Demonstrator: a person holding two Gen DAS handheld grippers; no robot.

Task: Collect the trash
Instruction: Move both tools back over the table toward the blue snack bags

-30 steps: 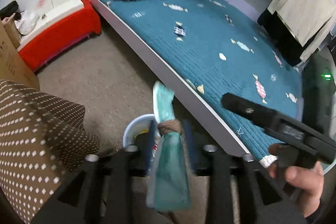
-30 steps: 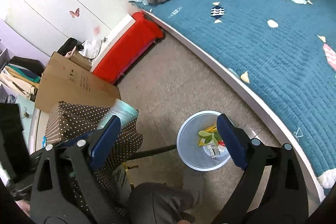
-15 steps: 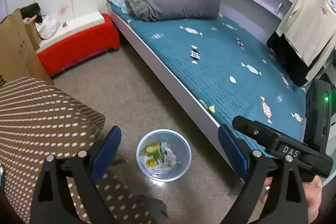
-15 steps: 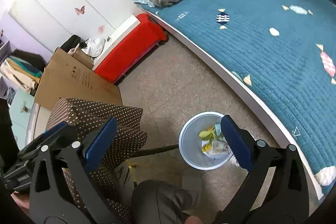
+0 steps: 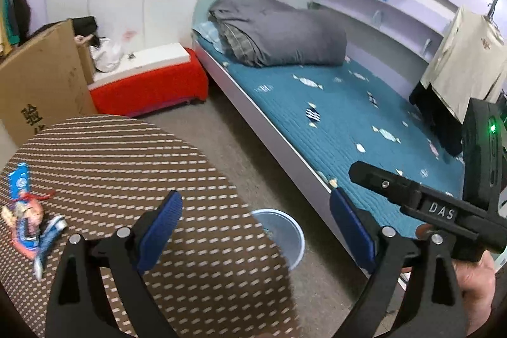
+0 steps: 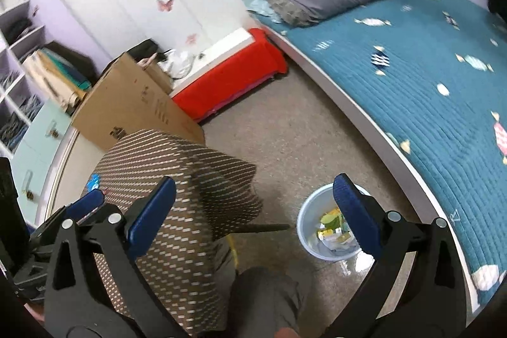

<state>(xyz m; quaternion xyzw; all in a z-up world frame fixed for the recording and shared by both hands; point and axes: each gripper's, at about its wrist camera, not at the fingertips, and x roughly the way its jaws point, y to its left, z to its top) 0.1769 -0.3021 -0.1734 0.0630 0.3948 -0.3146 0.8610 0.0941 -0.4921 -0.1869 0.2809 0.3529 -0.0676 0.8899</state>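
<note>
Two wrappers (image 5: 27, 220) remain at the left on the dotted table (image 5: 126, 154), so I judge one drop is done and the next pickup is due. My left hand-held gripper (image 5: 256, 230) has just been opening and stands wide with nothing between its jaws; I must swing it left onto them. The bin (image 6: 328, 230), on the floor beside the bed (image 6: 412, 91), holds trash. My right hand-held gripper (image 6: 253, 211) gapes empty.
</note>
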